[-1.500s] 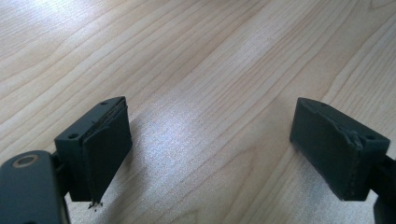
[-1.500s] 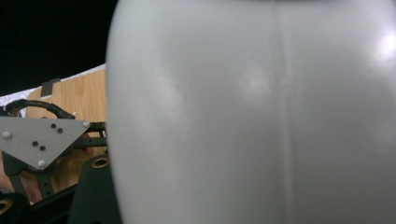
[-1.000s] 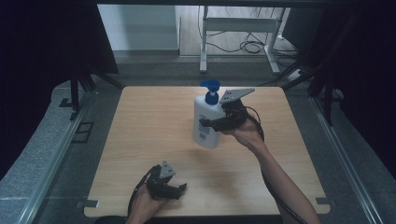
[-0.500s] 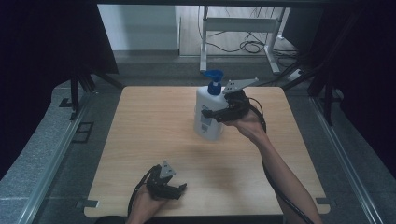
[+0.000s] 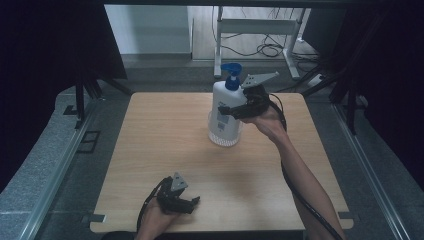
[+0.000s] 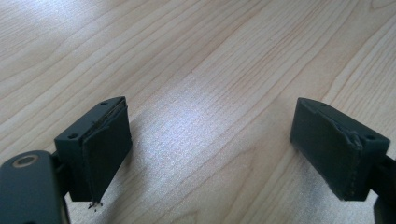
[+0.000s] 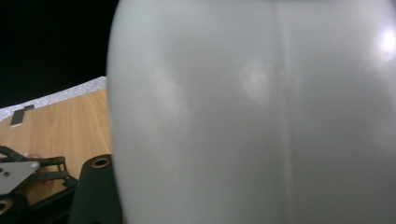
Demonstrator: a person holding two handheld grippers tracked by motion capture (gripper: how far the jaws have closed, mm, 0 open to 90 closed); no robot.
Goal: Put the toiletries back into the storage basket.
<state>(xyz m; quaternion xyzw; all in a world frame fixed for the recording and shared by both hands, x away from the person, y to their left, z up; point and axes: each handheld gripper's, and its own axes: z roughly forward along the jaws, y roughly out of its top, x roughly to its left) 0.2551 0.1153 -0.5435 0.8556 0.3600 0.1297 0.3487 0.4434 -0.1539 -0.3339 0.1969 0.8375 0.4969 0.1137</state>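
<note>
Broadly, a pale wooden table (image 5: pixel 165 150), fine straight grain, flat and rectangular, ringed by grey floor and dark curtains. Beyond its far edge, a white metal frame (image 5: pixel 255 25) and loose cables. Toward the far right of the top, a smooth white plastic pump bottle (image 5: pixel 224 112), rounded, glossy, blue pump head, upright, lifted just above the wood. Clamped across its middle from the right by the right gripper (image 5: pixel 231 110). Near the front edge, well apart, the left gripper (image 5: pixel 192 202), matte black pads spread wide over bare wood.
</note>
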